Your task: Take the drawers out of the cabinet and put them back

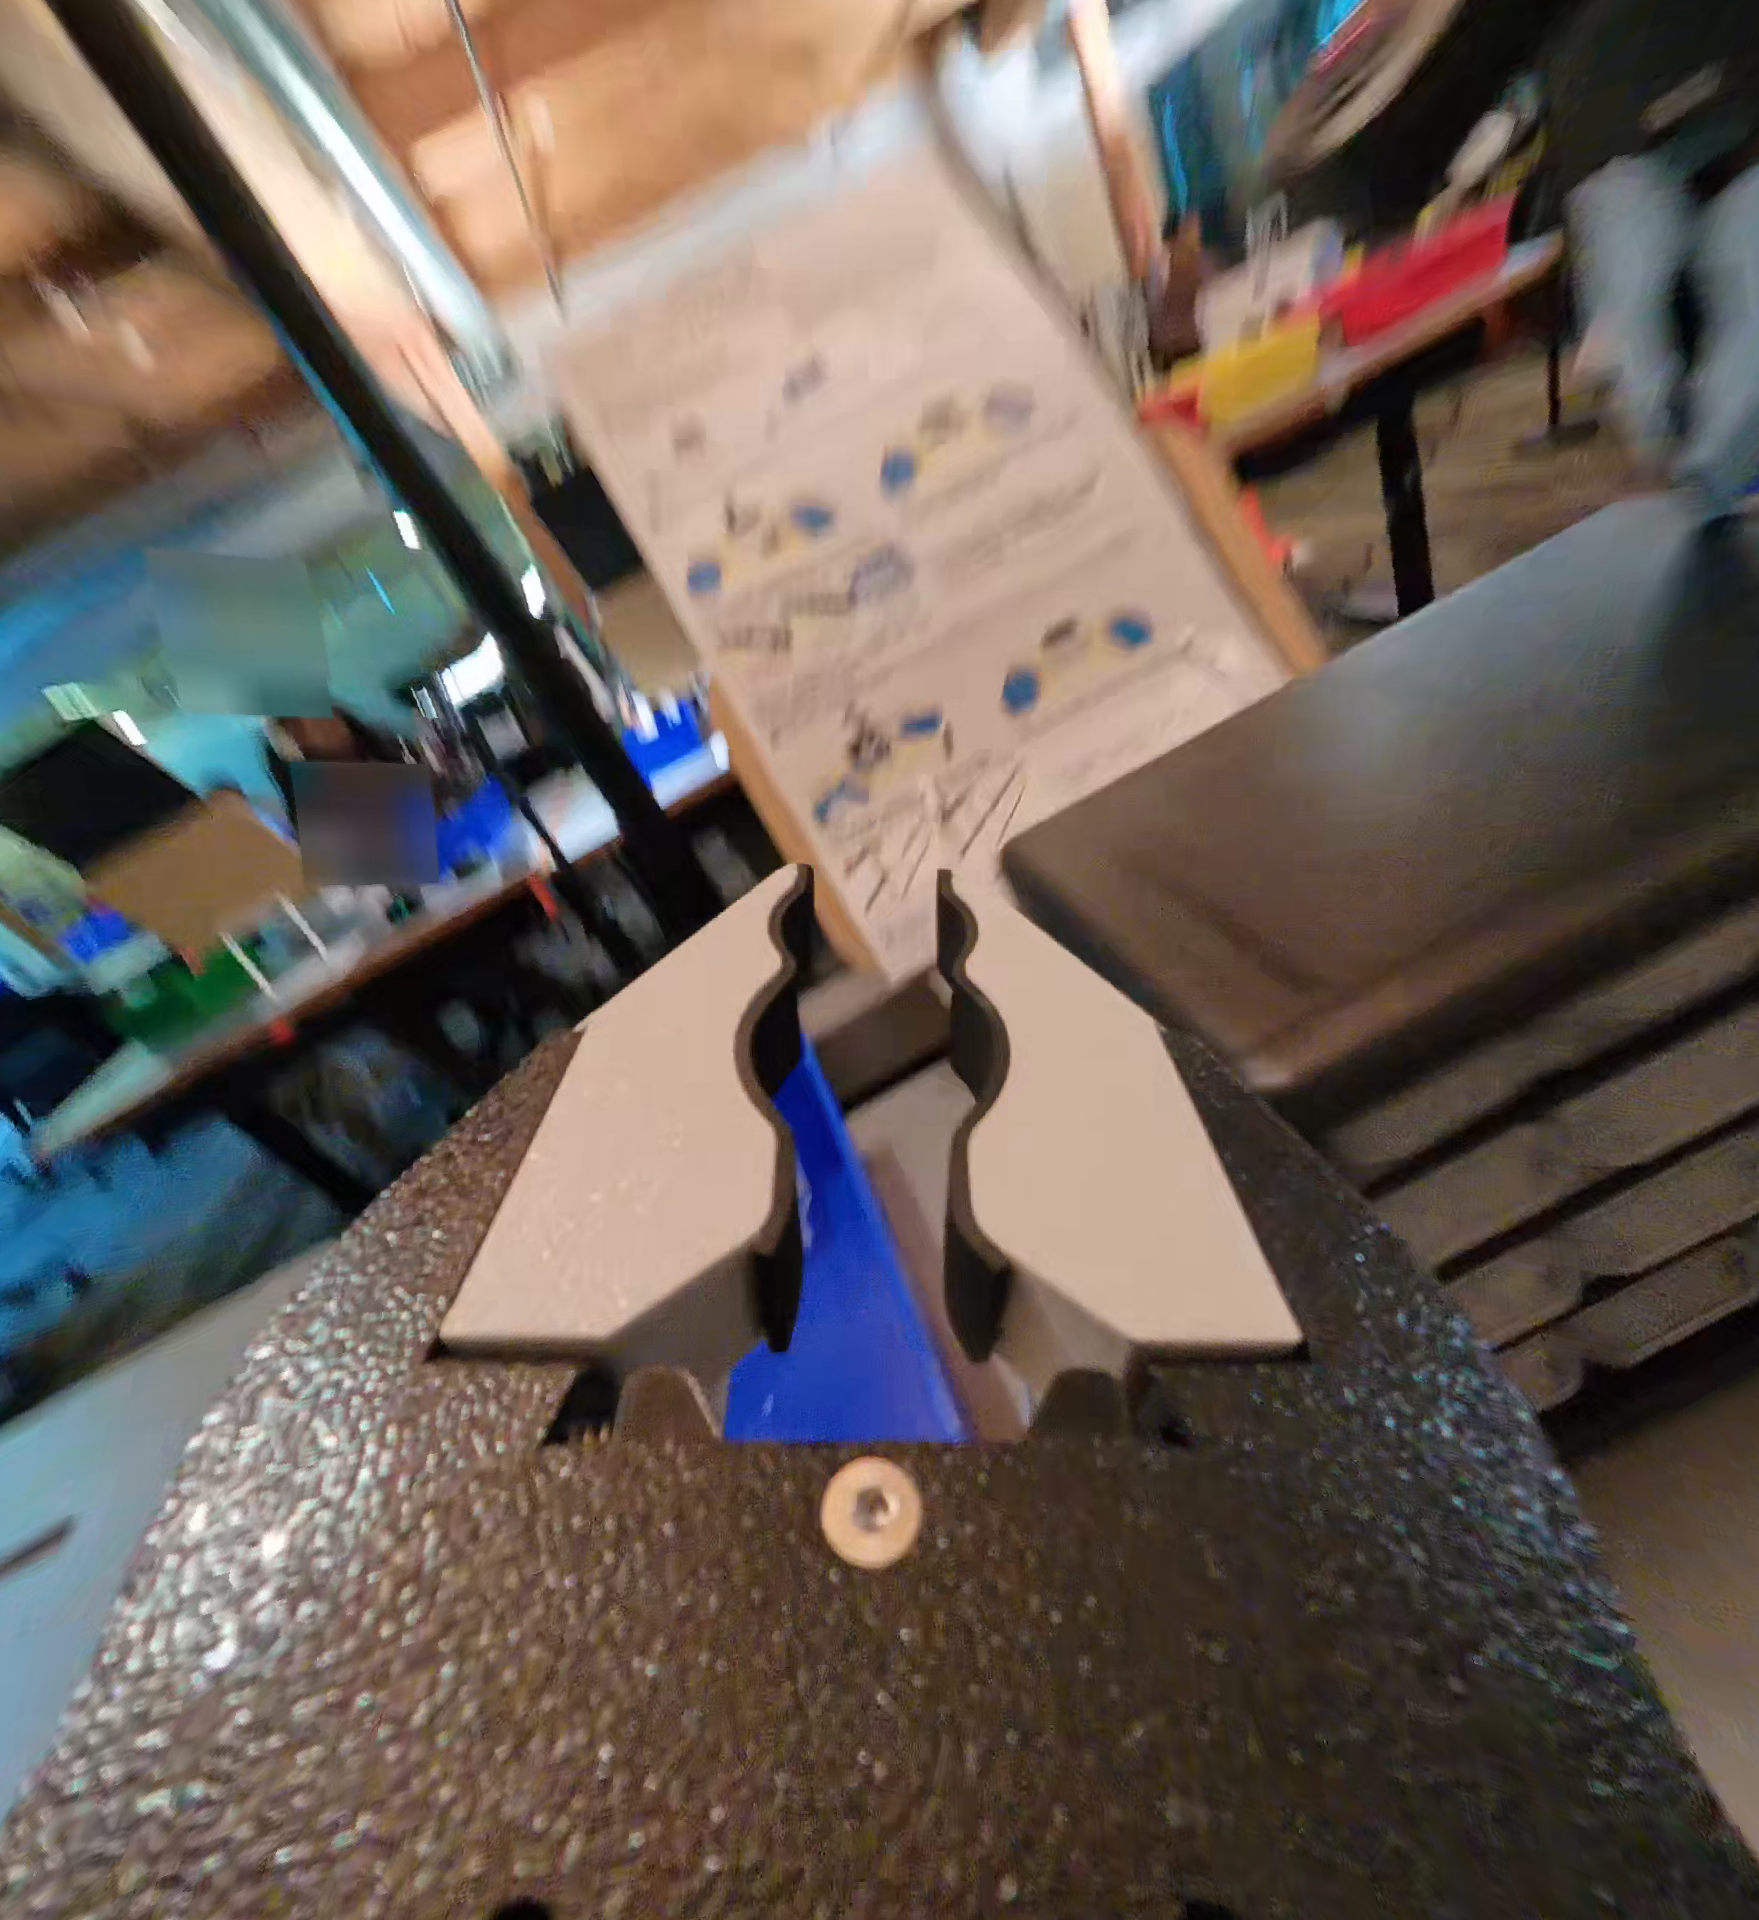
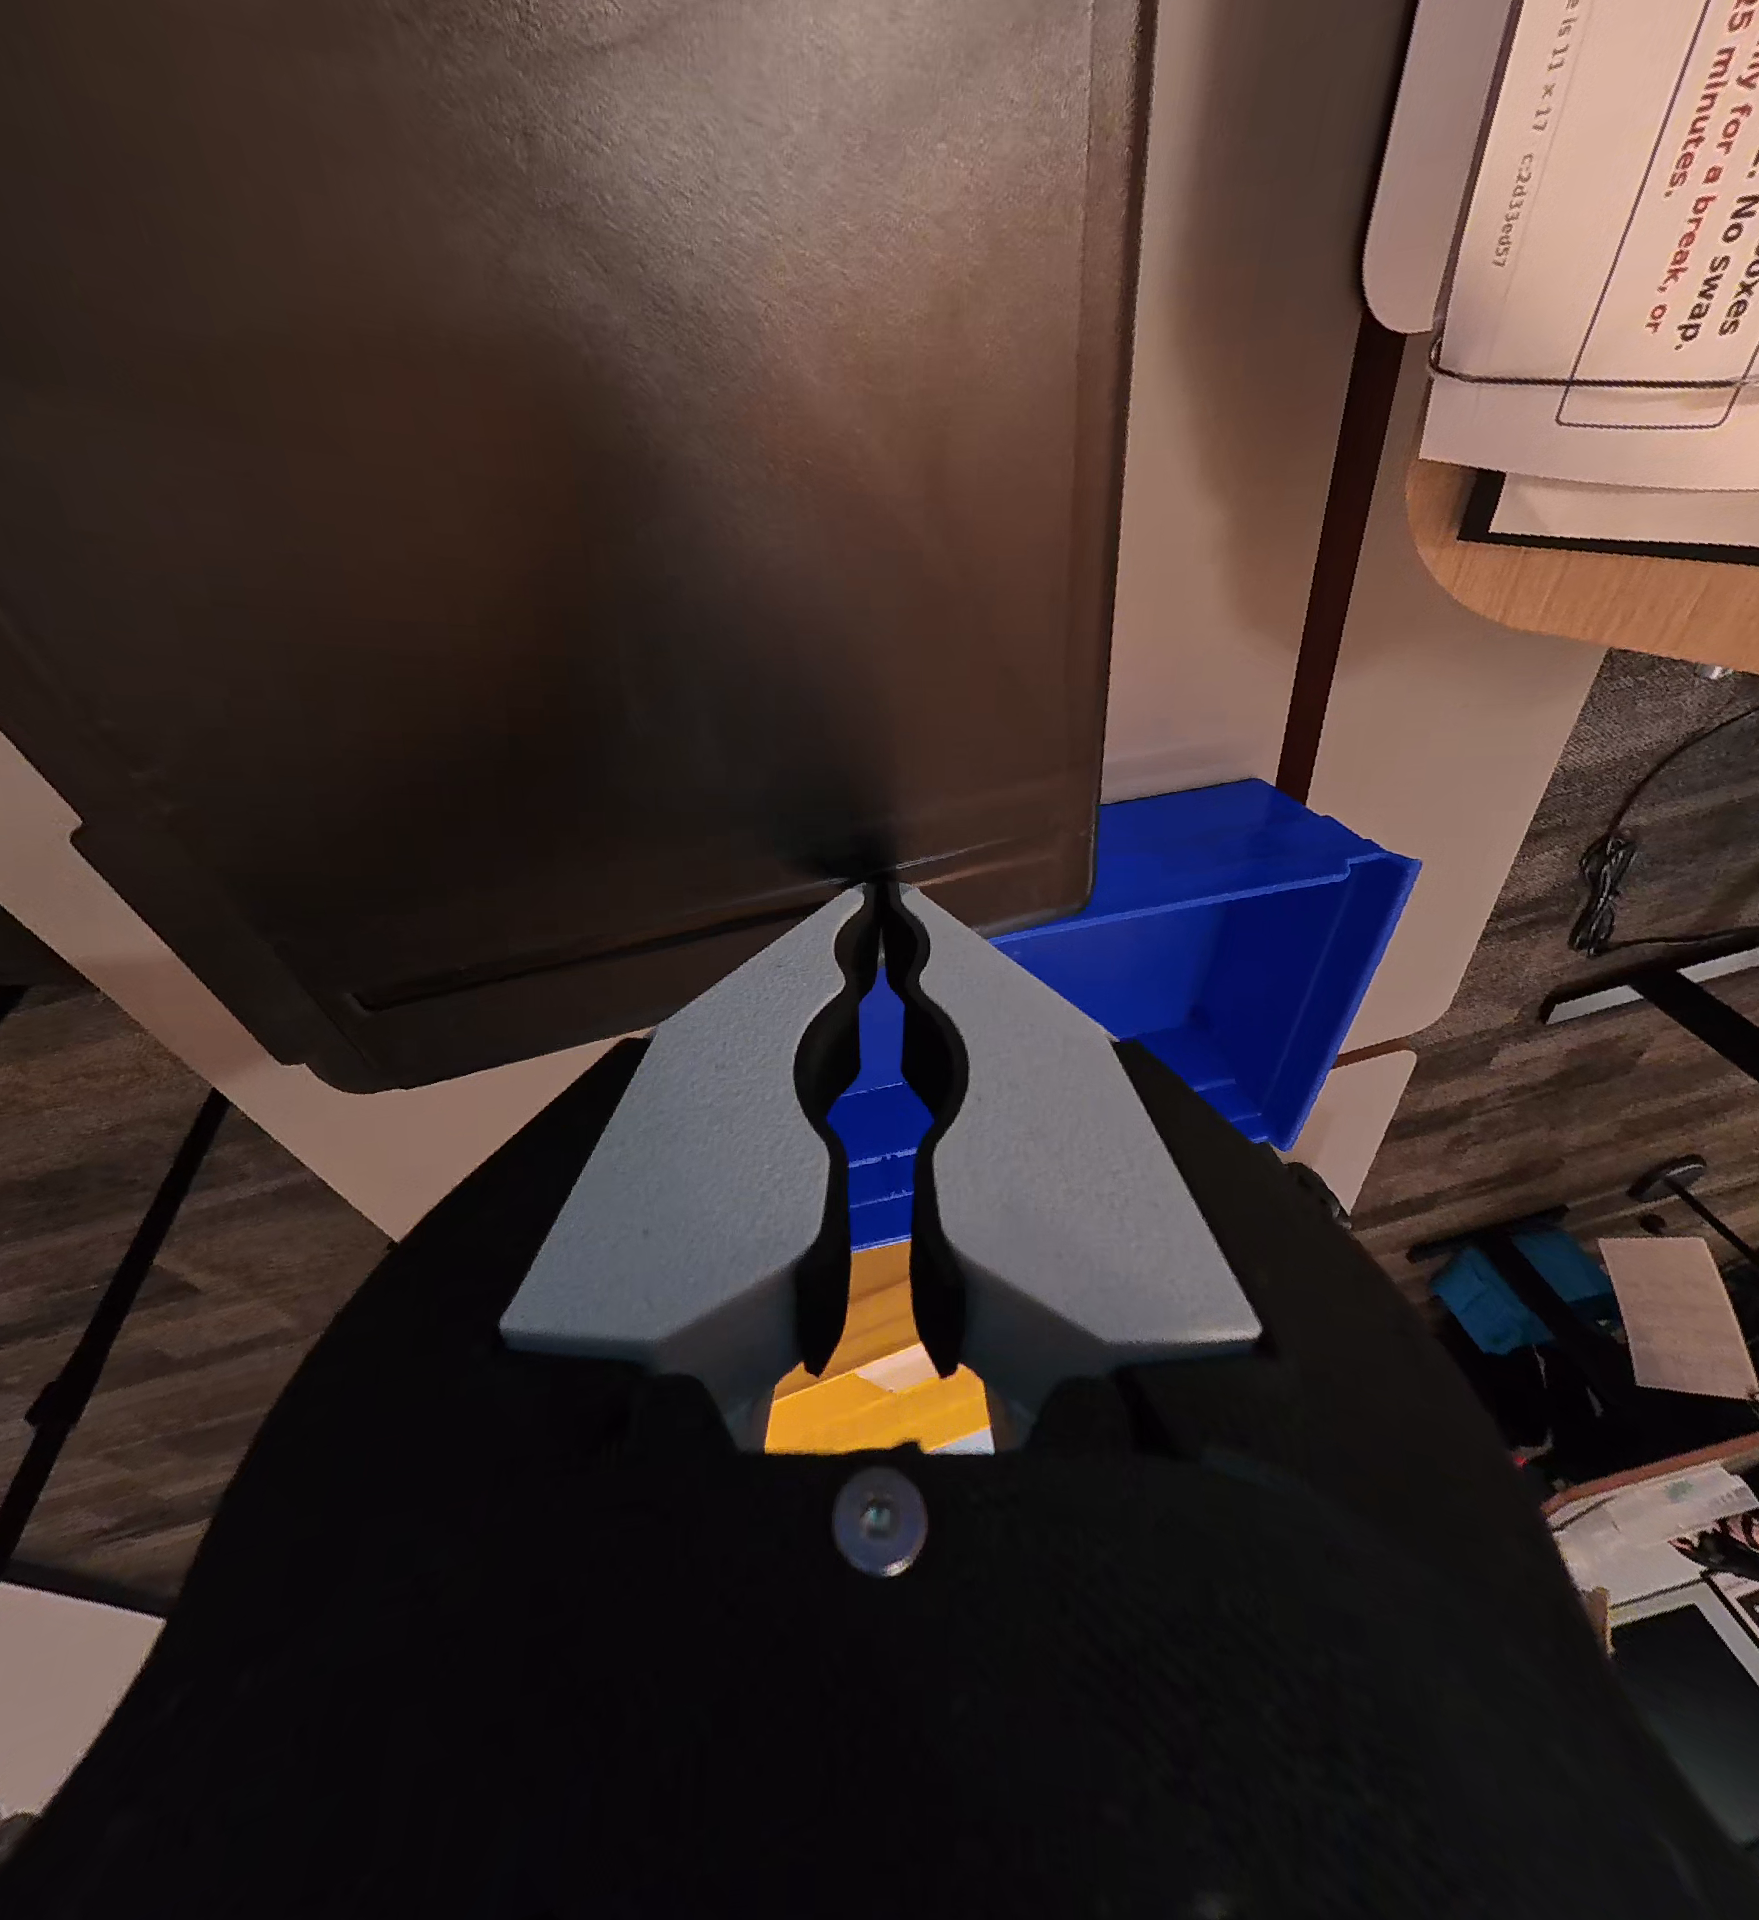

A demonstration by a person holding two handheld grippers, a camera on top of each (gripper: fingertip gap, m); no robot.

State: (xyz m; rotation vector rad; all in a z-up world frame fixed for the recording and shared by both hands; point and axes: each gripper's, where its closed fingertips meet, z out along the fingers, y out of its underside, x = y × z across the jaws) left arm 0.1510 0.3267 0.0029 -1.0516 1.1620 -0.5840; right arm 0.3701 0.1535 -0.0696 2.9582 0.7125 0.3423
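The black cabinet (image 1: 1602,1174) stands at the right of the left wrist view, with several stacked drawer fronts showing. A flat black slab (image 1: 1426,790) lies on top of it; I cannot tell whether it is a drawer or the cabinet's top. My left gripper (image 1: 875,894) is open just left of the cabinet's corner, above a blue bin (image 1: 844,1278). In the right wrist view, my right gripper (image 2: 880,894) is shut on the near edge of a wide black drawer (image 2: 542,416), which fills the upper left of the view.
A blue bin (image 2: 1228,956) sits on the white table (image 2: 1218,623) beside and partly under the black drawer. Something yellow (image 2: 875,1403) shows below the right gripper. Papers (image 2: 1633,208) lie at the upper right. A poster board (image 1: 906,520) and a black pole (image 1: 387,436) stand behind.
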